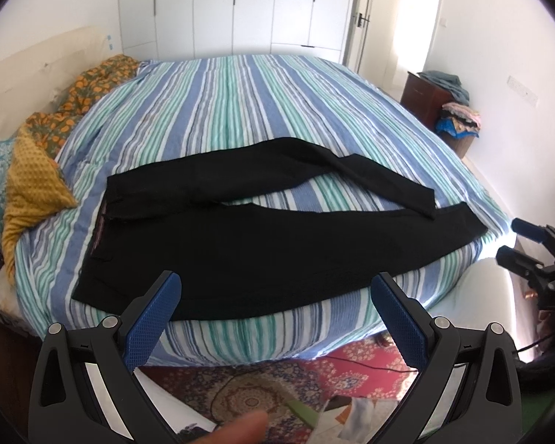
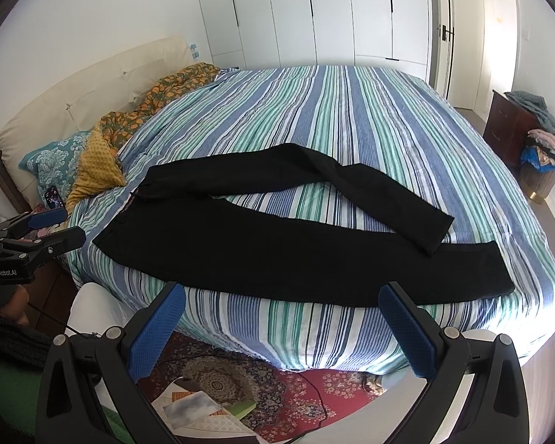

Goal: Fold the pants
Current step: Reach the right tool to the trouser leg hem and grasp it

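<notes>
So the pants are laid out flat on the striped bedspread, waistband toward the left of the frame and both legs running off to the right. My guess is they've been spread like that so a fold can start clean, but the legs aren't lined up: they split into a V, with the far leg kinked and angling down so its cuff just overlaps the near leg's end at middle right. Nothing is folded yet as far as I can judge.

In the left wrist view, the left gripper sits at the bottom centre with its blue pads spread wide and nothing between them. It hangs off the near edge of the bed, pants just beyond the fingertips, roughly facing the seat and thigh area. The right gripper pokes in at the right edge, near the cuffs, also apart from the cloth.

From the right wrist view, same story: the right gripper is wide open and empty at the bottom centre, with the near leg just above it in the frame. The left gripper shows at the left edge, near the waistband corner but not touching.

Looks to me like each hand is staged at its own end, ready to grab.
</notes>
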`<action>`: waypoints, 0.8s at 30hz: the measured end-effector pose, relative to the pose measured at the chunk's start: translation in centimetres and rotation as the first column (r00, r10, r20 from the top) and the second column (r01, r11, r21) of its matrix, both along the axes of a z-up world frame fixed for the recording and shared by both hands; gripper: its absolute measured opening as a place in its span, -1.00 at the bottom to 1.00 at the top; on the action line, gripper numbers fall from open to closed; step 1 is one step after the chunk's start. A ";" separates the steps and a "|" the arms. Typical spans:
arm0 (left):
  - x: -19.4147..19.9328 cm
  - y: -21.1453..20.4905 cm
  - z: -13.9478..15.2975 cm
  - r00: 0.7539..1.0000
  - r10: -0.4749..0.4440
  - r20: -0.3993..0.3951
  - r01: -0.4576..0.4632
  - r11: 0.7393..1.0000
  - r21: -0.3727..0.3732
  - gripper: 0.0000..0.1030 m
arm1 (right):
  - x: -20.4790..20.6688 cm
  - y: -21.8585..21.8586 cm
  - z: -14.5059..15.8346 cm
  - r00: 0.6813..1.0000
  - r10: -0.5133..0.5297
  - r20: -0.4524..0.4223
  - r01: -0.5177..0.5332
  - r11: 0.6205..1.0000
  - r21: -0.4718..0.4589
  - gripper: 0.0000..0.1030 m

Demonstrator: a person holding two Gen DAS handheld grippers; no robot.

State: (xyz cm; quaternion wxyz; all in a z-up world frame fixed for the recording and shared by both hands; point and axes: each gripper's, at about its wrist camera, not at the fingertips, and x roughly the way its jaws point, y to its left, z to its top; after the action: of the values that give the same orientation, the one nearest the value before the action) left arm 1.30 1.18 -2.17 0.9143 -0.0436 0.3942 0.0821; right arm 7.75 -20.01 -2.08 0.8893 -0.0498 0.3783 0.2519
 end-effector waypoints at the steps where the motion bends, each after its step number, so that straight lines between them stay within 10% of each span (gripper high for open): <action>1: 0.2 0.7 -0.1 1.000 0.020 -0.005 -0.020 1.000 0.000 0.99 | 0.4 -0.4 0.4 1.000 -0.010 0.025 0.010 1.000 -0.003 1.00; 5: 1.4 2.5 -0.7 0.998 0.059 -0.026 -0.060 0.998 -0.028 0.99 | 1.5 -2.5 1.0 0.990 -0.043 0.136 0.034 0.997 0.069 1.00; 8: 2.2 2.8 -1.2 0.996 0.070 -0.052 -0.073 0.996 -0.047 0.99 | 5.2 -4.0 -1.8 0.998 -0.042 0.040 0.037 0.993 0.115 1.00; 10: 2.4 2.8 -1.6 0.995 0.071 -0.072 -0.076 0.995 -0.071 0.99 | 8.3 -4.2 -4.6 0.995 -0.082 -0.050 0.082 0.997 0.011 1.00; 16: 2.9 2.6 -2.7 0.987 0.078 -0.140 -0.091 0.991 -0.093 0.99 | 16.9 -3.6 -10.6 0.995 -0.070 0.071 0.090 0.942 -0.323 0.99; 24: 3.6 3.4 -4.1 0.973 0.116 -0.198 -0.143 0.981 -0.129 0.99 | 24.6 1.4 -15.9 0.999 0.025 0.031 -0.012 0.932 -0.361 0.99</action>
State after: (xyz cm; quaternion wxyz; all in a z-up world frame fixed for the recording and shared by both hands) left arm 4.94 4.62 -6.28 0.8598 -0.1263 0.4806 0.1172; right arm 32.37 -18.60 -17.97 0.8691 -0.2202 0.4020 0.1858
